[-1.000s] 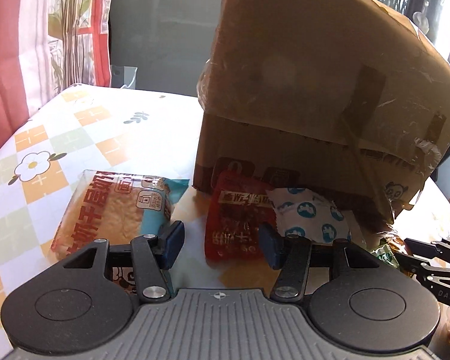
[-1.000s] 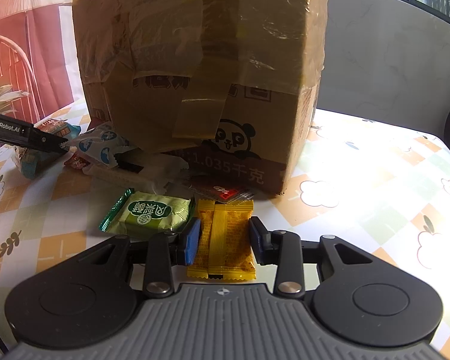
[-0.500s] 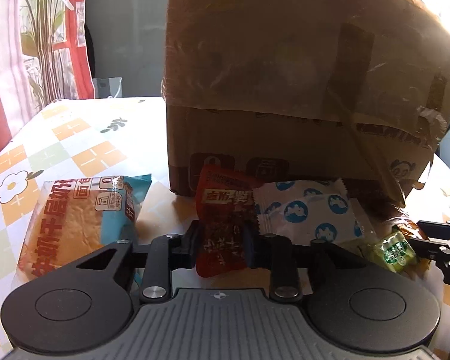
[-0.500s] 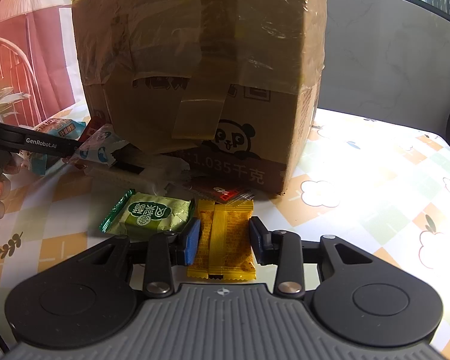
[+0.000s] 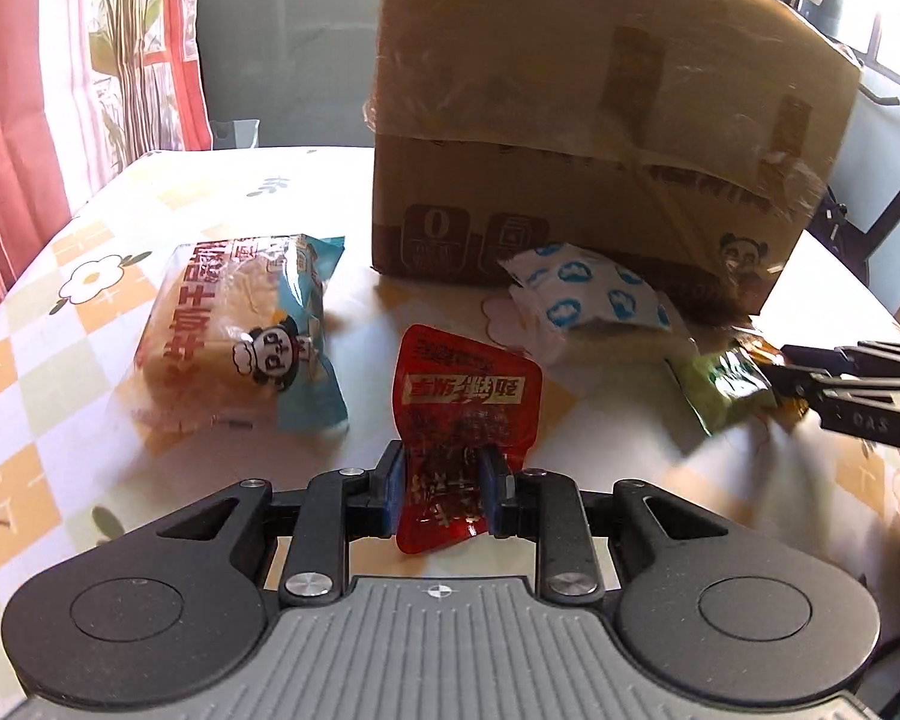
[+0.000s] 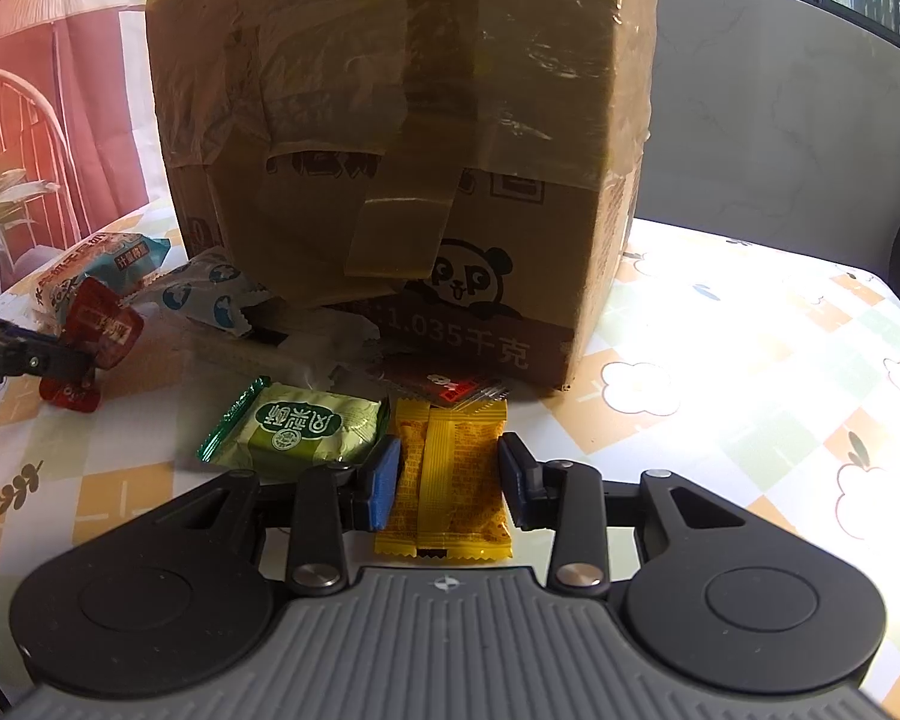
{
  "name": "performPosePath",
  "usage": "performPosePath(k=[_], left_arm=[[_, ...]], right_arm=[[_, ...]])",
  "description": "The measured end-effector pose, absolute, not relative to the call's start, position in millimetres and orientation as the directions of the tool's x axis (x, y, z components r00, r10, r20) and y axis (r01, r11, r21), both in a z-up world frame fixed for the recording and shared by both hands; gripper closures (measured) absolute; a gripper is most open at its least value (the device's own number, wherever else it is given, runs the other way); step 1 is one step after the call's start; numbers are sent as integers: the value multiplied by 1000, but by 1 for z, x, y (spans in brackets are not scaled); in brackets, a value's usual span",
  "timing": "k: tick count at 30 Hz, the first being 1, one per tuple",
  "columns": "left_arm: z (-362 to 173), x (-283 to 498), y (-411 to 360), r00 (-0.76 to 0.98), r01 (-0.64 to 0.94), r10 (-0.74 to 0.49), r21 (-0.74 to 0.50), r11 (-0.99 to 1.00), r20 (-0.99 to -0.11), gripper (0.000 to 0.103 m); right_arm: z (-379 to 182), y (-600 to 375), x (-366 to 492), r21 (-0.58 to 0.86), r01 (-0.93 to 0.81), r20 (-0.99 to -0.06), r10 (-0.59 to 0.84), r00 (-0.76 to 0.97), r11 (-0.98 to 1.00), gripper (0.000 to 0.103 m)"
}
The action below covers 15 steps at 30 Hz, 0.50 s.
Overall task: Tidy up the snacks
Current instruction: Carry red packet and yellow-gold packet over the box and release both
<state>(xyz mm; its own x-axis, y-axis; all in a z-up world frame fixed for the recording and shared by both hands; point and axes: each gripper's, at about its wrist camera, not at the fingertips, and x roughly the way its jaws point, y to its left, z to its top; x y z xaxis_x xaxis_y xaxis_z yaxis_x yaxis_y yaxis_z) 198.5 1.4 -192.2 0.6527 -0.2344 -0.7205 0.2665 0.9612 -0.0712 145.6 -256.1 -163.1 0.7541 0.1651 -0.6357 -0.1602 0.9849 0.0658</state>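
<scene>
Red sachet (image 5: 465, 420) now clamped in the left gripper (image 5: 439, 495); a second ago those fingers stood wide over the pile, and they have since closed on its lower half. In the right wrist view it hangs tilted off the counter (image 6: 720, 372), pulled out from the box (image 6: 402, 138) base where it lay against the blue-dotted white pack (image 5: 588, 294). So one snack looks picked; placement not yet done, and I can't see where it goes.

Right gripper (image 6: 449, 477) unchanged: fingers clenched on the yellow packet (image 6: 450, 468), which lies flat on the counter, green packet (image 6: 306, 423) touching its left side. A small red-and-black packet (image 6: 450, 387) sits at the box edge just behind.

Bread pack (image 5: 240, 348) lies left of the sachet, apart from it.

Counter: glossy cloth, orange/green checks with flowers. Room: red-striped curtain (image 5: 18, 120), plant stems, floor lamp (image 6: 42, 0), window glare on the right.
</scene>
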Motion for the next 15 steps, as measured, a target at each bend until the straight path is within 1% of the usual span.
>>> performPosePath(k=[7,11,13,15], left_arm=[[-174,185,-11,681,301,-282,-93,949,-676,76],[-172,184,-13,683,304,-290,-100,947,-671,76],[-169,184,-13,690,304,-293,-103,947,-662,76],[-165,182,-13,699,309,-300,-105,945,-649,76]], right_arm=[[-160,-255,148,54,-160,-665,155,731,986,65],[-156,-254,143,53,-146,-693,142,707,988,65],[-154,-257,138,68,-127,-701,138,699,990,65],[-152,-265,134,116,-83,-706,141,694,990,66]])
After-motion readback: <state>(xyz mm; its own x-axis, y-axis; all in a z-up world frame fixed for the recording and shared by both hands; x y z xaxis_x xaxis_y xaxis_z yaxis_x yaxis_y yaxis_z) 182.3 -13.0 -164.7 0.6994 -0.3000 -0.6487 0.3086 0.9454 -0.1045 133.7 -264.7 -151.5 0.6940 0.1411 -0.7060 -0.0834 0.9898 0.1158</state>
